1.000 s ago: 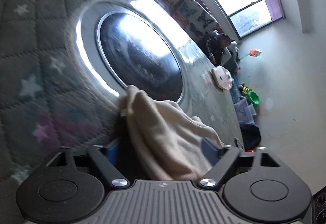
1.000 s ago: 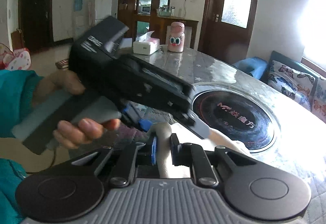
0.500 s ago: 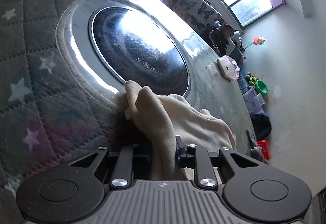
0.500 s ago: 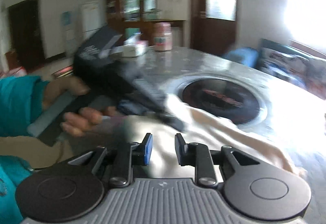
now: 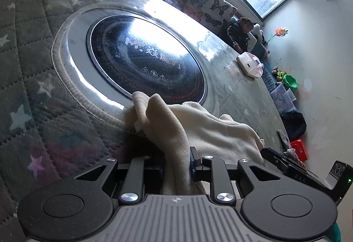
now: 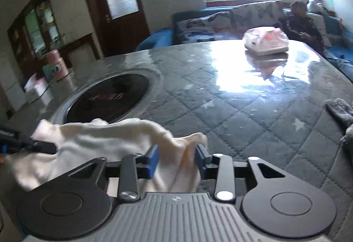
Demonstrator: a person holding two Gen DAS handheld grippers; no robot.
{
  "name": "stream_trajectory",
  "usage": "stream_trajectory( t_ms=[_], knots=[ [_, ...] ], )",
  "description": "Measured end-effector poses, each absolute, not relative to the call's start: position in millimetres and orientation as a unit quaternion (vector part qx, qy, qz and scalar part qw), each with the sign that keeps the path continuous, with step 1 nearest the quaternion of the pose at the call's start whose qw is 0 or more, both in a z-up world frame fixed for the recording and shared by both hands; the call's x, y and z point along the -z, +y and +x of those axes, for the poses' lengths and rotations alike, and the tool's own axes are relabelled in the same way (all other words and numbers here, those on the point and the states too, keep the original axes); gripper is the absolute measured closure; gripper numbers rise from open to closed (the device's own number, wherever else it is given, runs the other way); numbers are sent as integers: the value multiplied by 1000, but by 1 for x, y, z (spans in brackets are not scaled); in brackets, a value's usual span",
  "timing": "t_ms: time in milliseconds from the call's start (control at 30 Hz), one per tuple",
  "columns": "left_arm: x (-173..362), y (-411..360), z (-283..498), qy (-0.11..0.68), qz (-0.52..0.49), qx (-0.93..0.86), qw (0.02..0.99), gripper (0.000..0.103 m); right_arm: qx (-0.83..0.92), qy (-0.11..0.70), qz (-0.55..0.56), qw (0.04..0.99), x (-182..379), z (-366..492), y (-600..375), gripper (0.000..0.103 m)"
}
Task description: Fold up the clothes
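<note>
Cream fleece garment: on the quilted grey table cover, beside the round black glass hob; near end hidden by tool bodies. Left gripper: clamped on a fold, previously wide. Right gripper: jaws just opening, cloth loose between. Right view only: grey cloth, cut off.

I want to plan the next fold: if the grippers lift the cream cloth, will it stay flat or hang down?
The cream cloth will probably hang down: it already bunches in soft folds between the left gripper fingers. It looks thin, so likely light. On the glossy table it may slide easily when pulled.
</note>
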State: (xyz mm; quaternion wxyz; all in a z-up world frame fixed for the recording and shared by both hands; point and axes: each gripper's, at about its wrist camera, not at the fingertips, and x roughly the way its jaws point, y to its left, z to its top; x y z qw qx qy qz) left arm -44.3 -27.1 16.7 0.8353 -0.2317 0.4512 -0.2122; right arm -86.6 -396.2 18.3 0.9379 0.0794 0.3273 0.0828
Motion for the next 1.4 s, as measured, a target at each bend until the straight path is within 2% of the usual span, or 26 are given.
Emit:
stream_trajectory(
  t_ms=[233,267,300,400,633,933,1167,1400],
  knots=[
    [-21,-37,-42,447,-199,208,847,80,-87,326,126,933,-8,-81,-405,63],
    [-21,-39,-42,446,-192,207,849,80,-90,325,126,933,-8,-81,-404,69],
    [-22,-42,-42,445,-183,207,852,80,-91,324,120,934,-9,-83,-402,81],
    [-26,-48,-42,440,-157,205,860,82,-95,322,102,936,-12,-88,-396,91],
    [-45,-68,-36,420,-122,225,871,85,-92,273,62,955,-42,-104,-398,93],
    [-70,-138,1,387,-97,277,874,85,-25,232,24,972,-82,-96,-440,93],
    [-70,-197,34,383,-82,308,867,85,33,234,14,972,-85,-77,-481,93],
    [-45,-234,56,408,-56,310,857,85,69,270,29,960,-56,-49,-515,93]
  ],
)
